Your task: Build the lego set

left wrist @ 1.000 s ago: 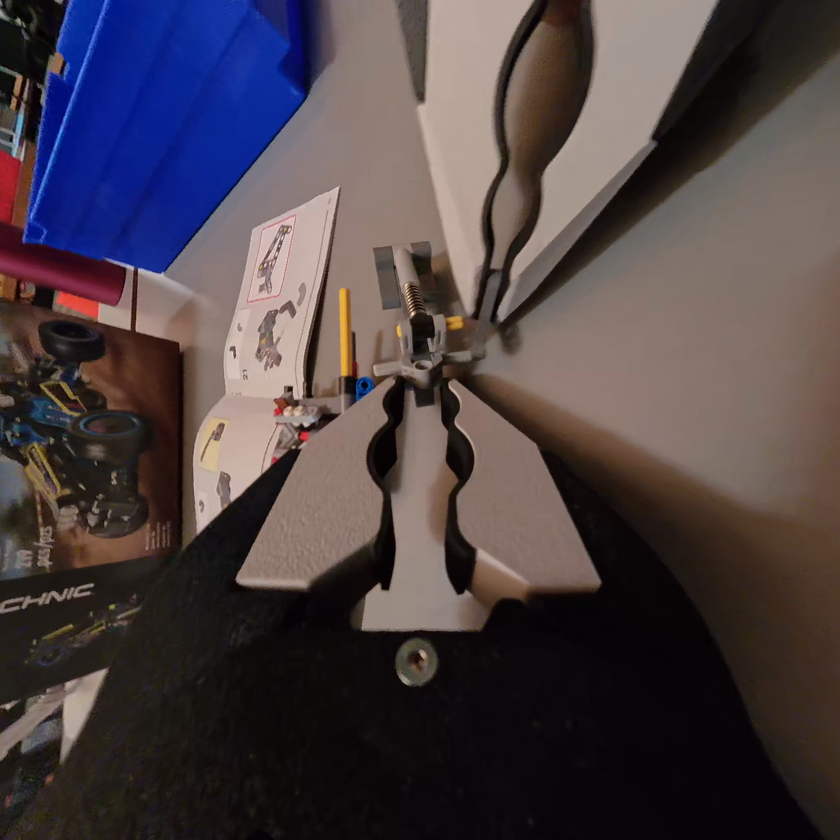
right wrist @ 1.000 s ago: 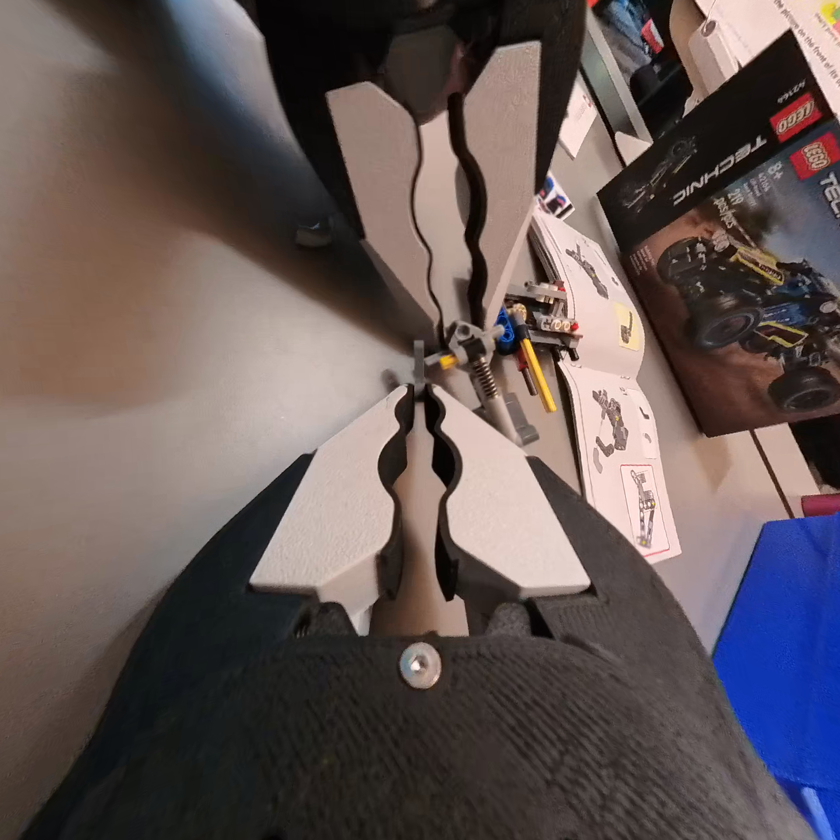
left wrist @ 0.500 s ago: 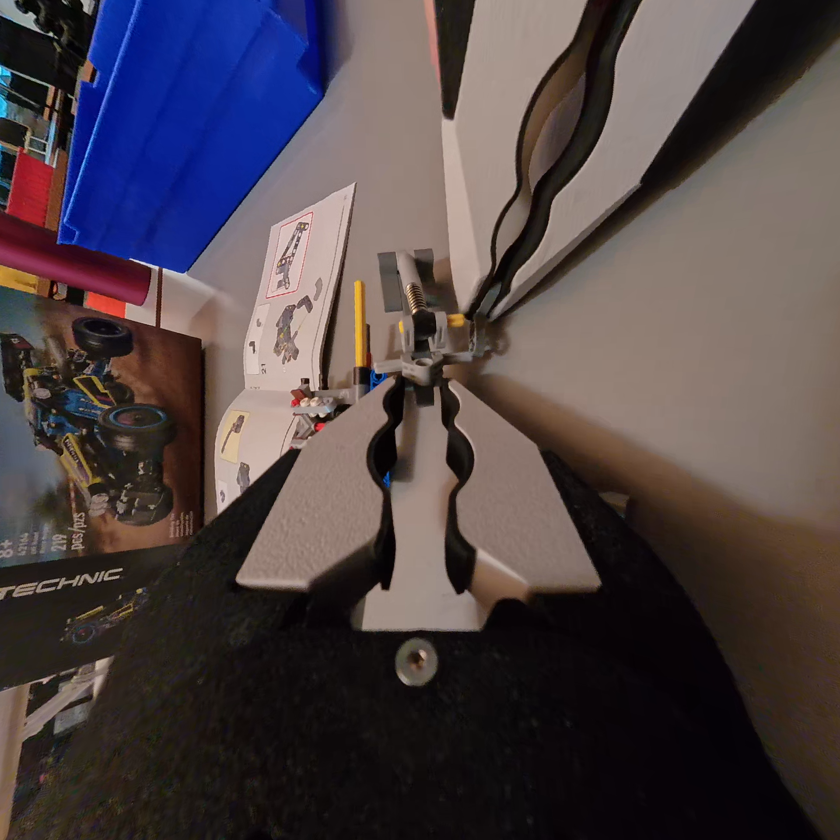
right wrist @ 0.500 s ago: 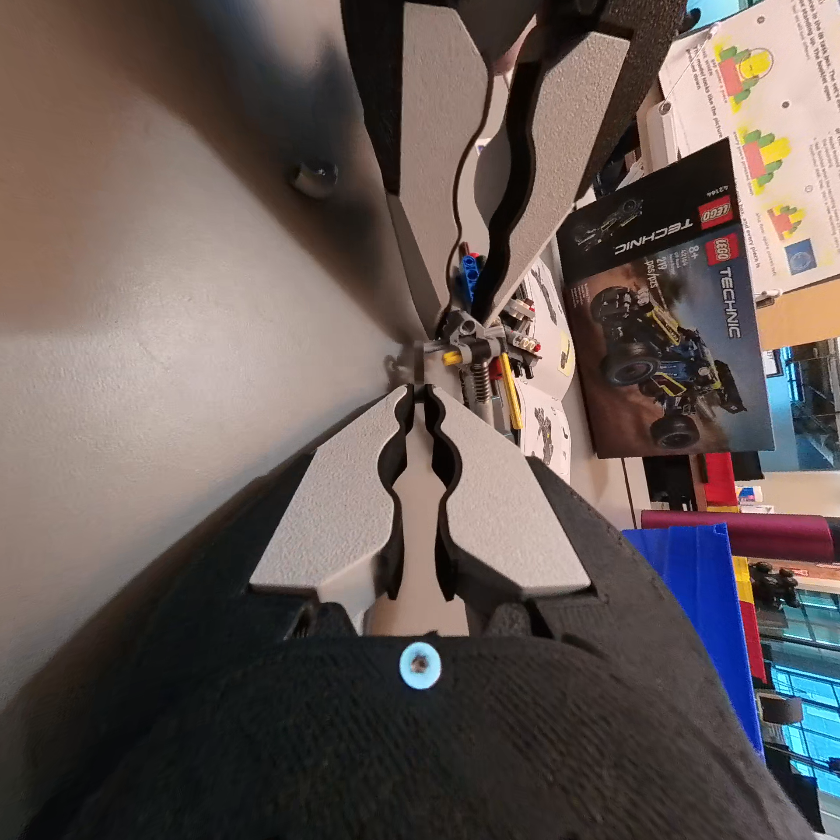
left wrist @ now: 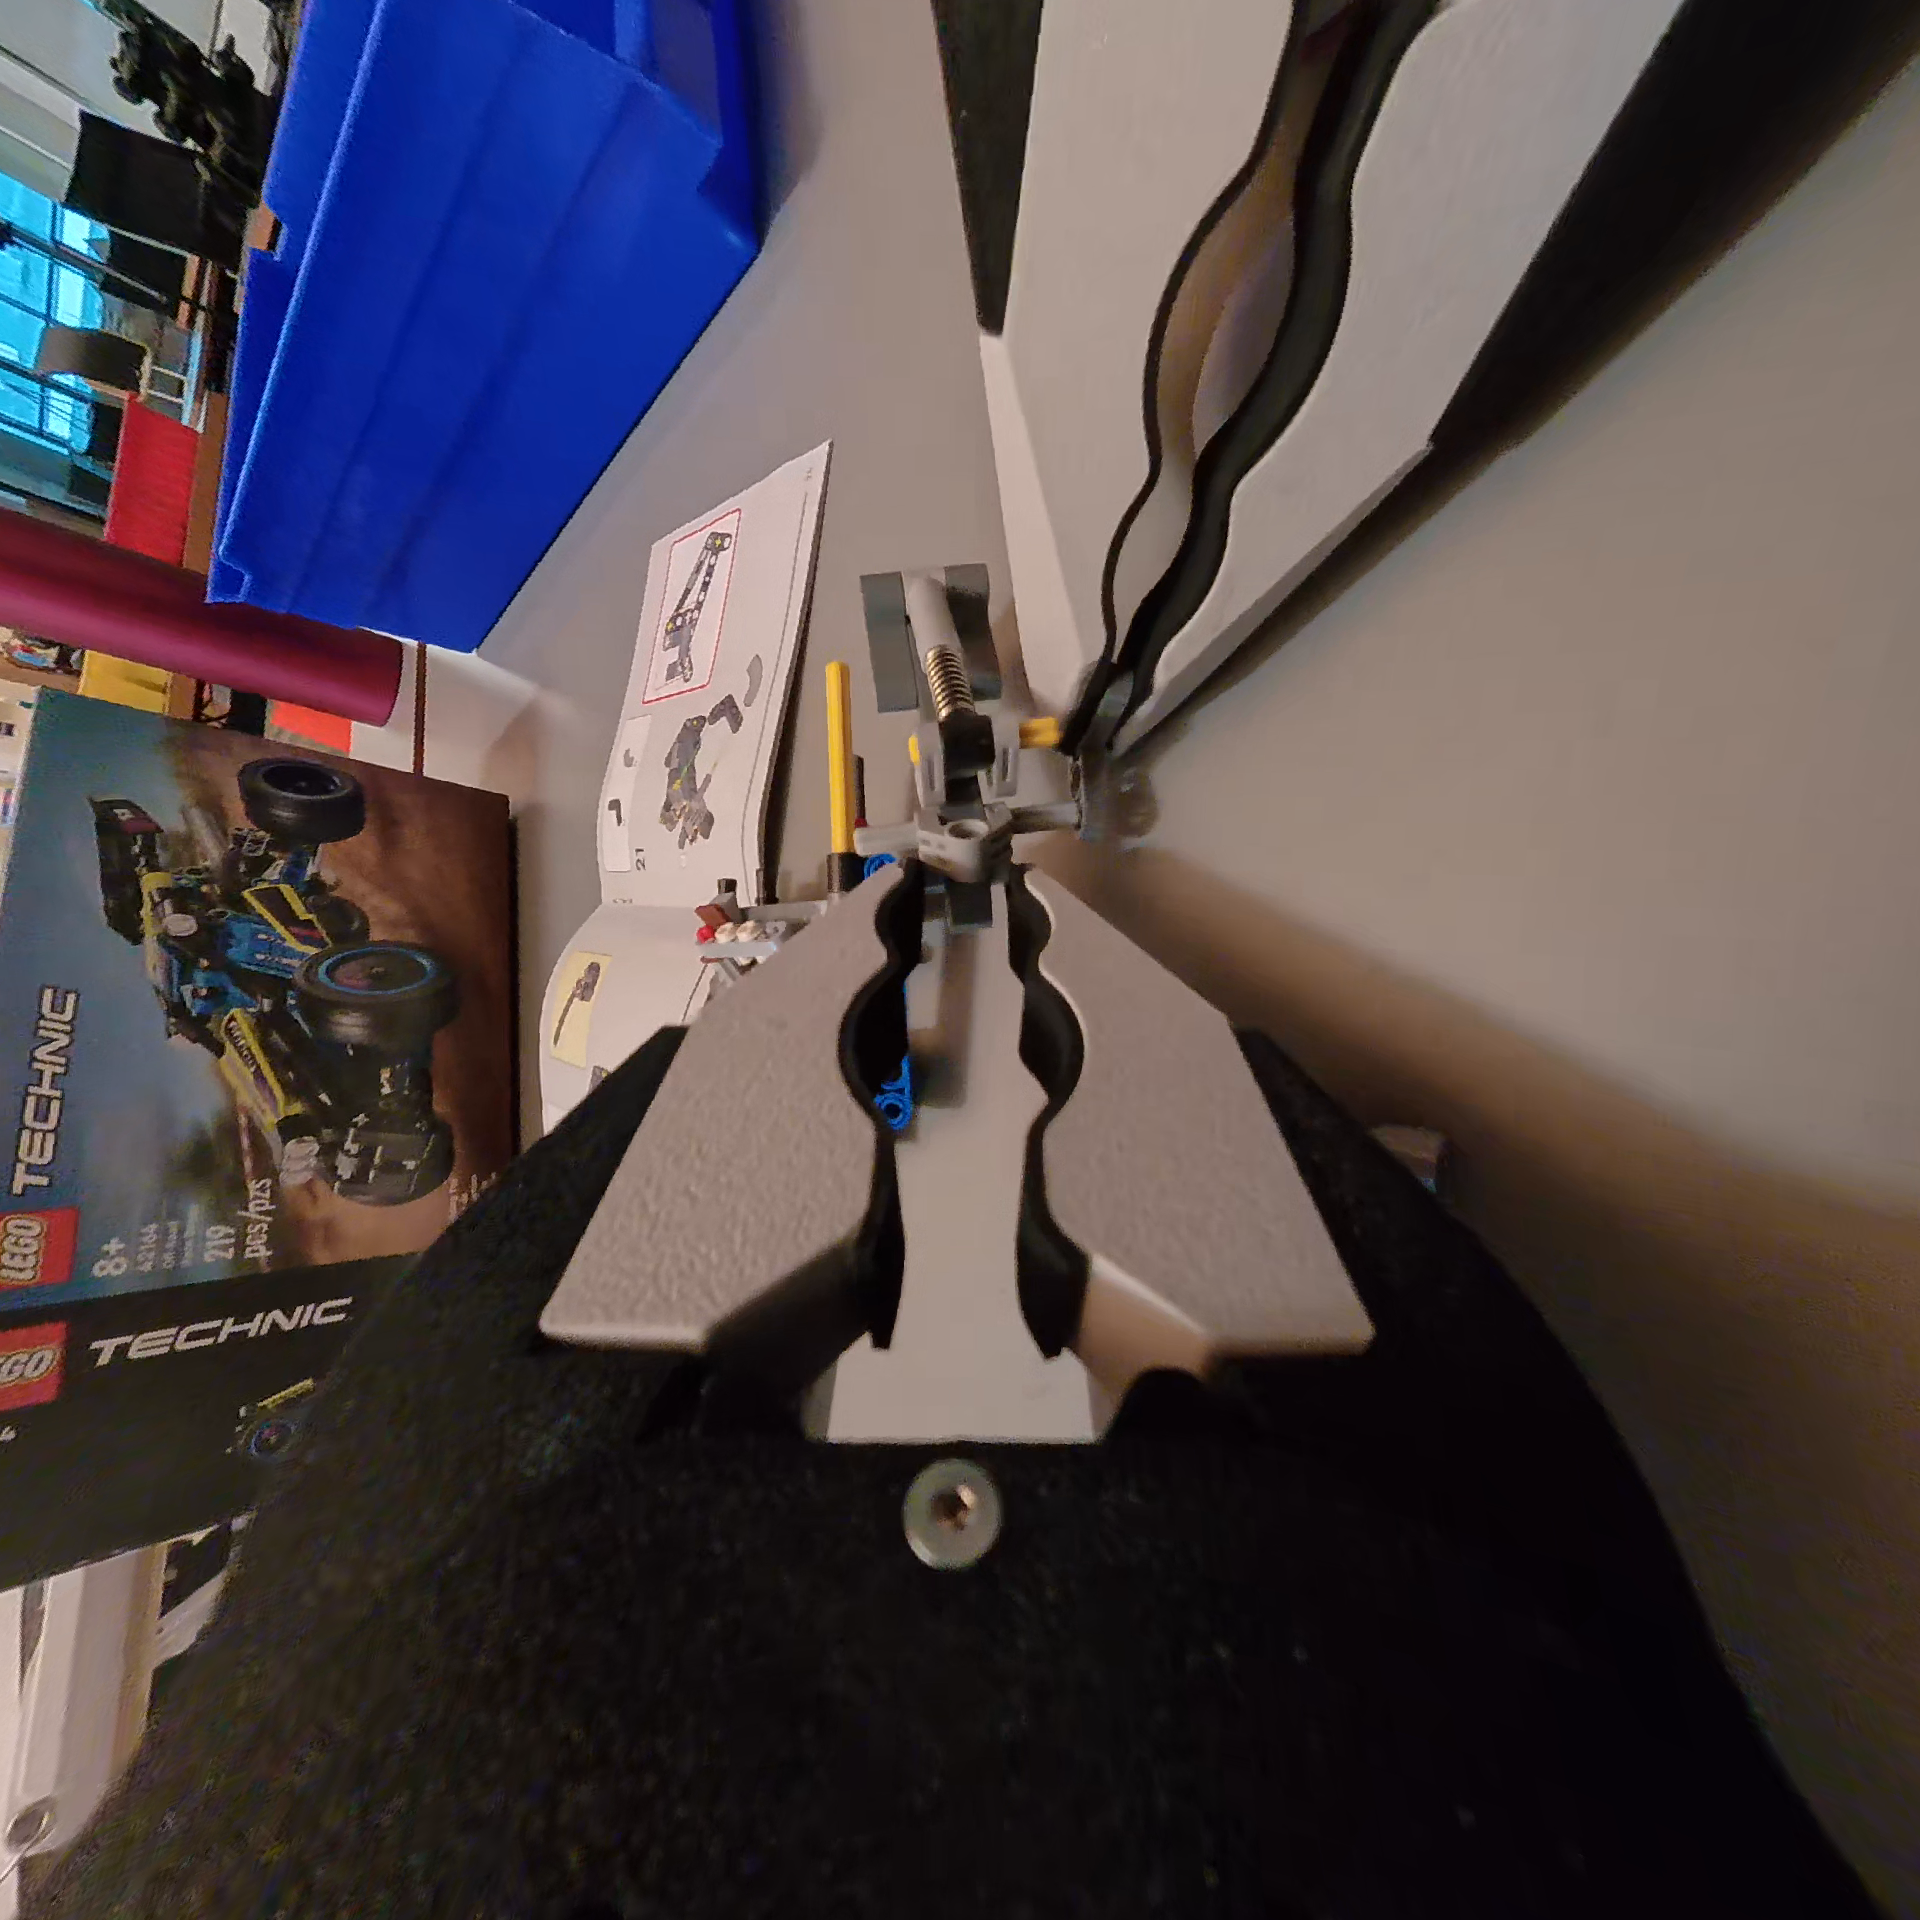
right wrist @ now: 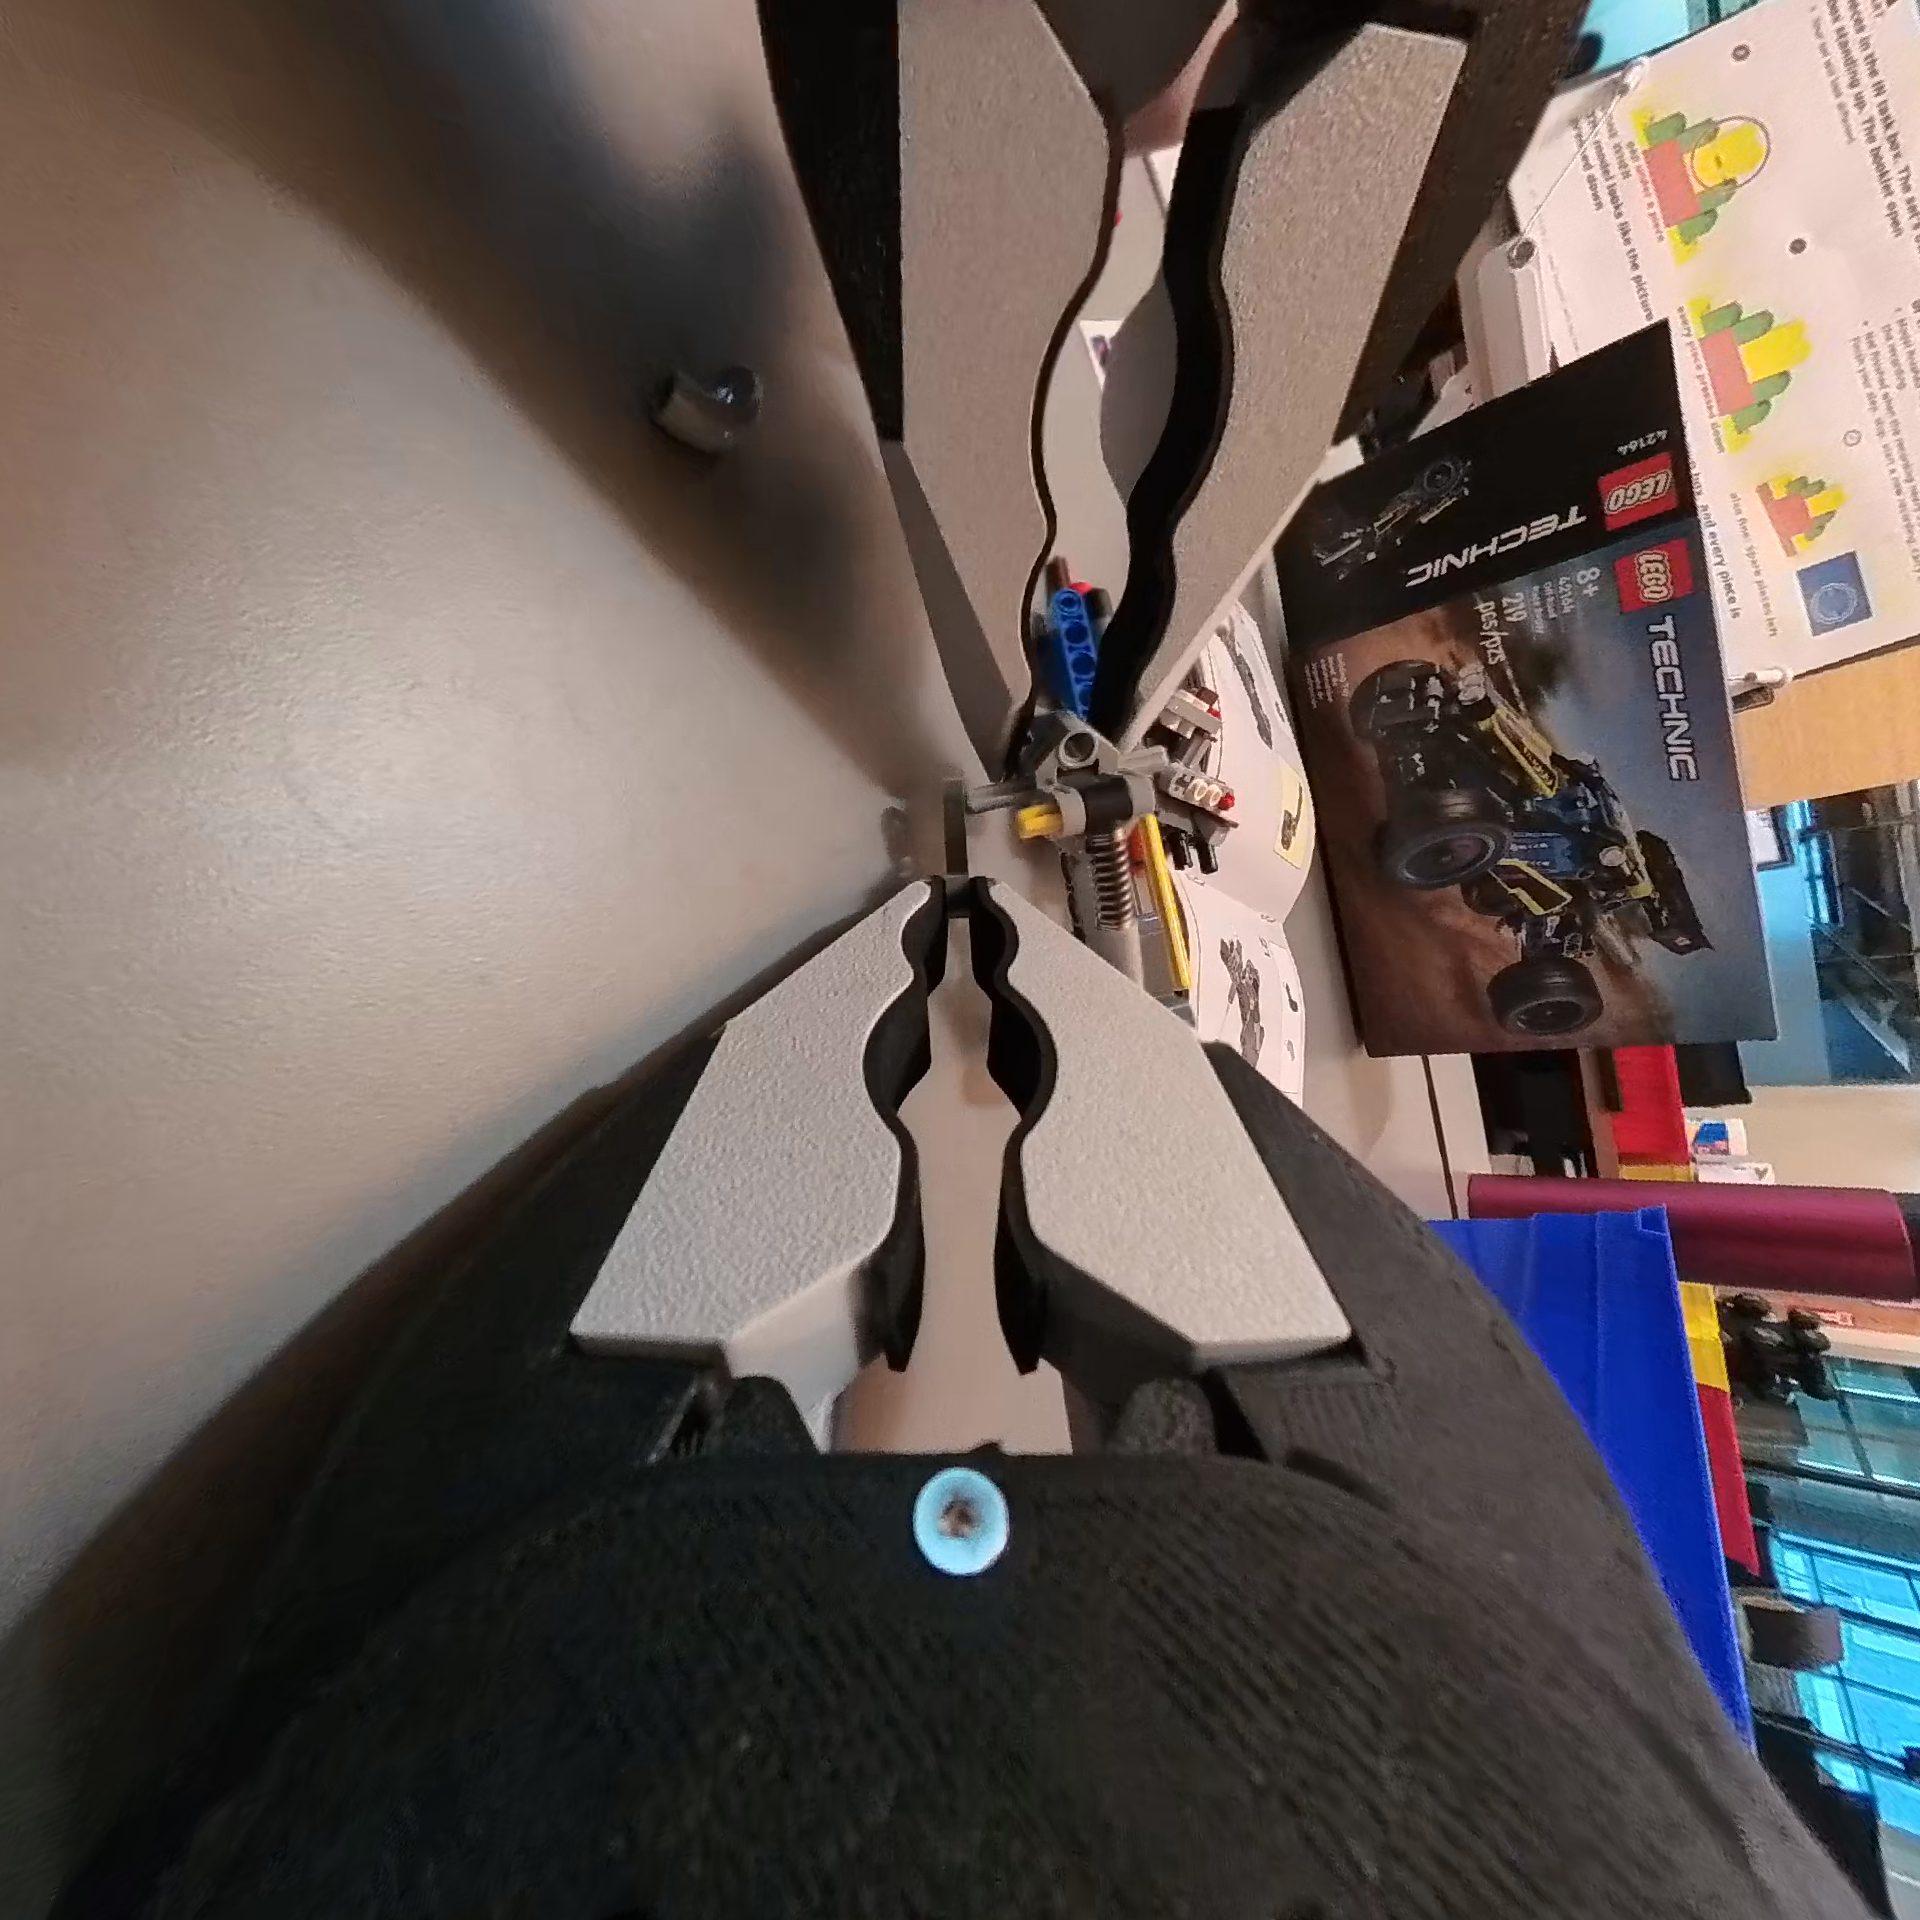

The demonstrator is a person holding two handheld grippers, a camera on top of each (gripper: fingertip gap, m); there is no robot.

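A small grey Technic assembly (left wrist: 961,821) with a spring shock absorber (left wrist: 940,675) and a yellow pin is held between both grippers above the grey table. My left gripper (left wrist: 961,883) is shut on its grey connector end. My right gripper (right wrist: 961,888) is shut on a small grey piece (right wrist: 956,831) on the axle at the assembly's side (right wrist: 1081,790). In the left wrist view the right gripper (left wrist: 1091,779) comes in from the upper right. In the right wrist view the left gripper (right wrist: 1060,727) comes in from above.
An open instruction booklet (left wrist: 717,665) lies on the table with a partial build (left wrist: 743,930) and a yellow axle (left wrist: 840,748) beside it. The set's box (left wrist: 249,987), a blue bin (left wrist: 468,312) and a maroon tube (left wrist: 187,634) stand behind. A small loose grey piece (right wrist: 707,410) lies on the table. Only a small space, under 4 cm, lies between the two pairs of fingers.
Both grippers have tilted together with the assembly between them, so the box, bin and booklet have shifted in both views. Both grips are unchanged.
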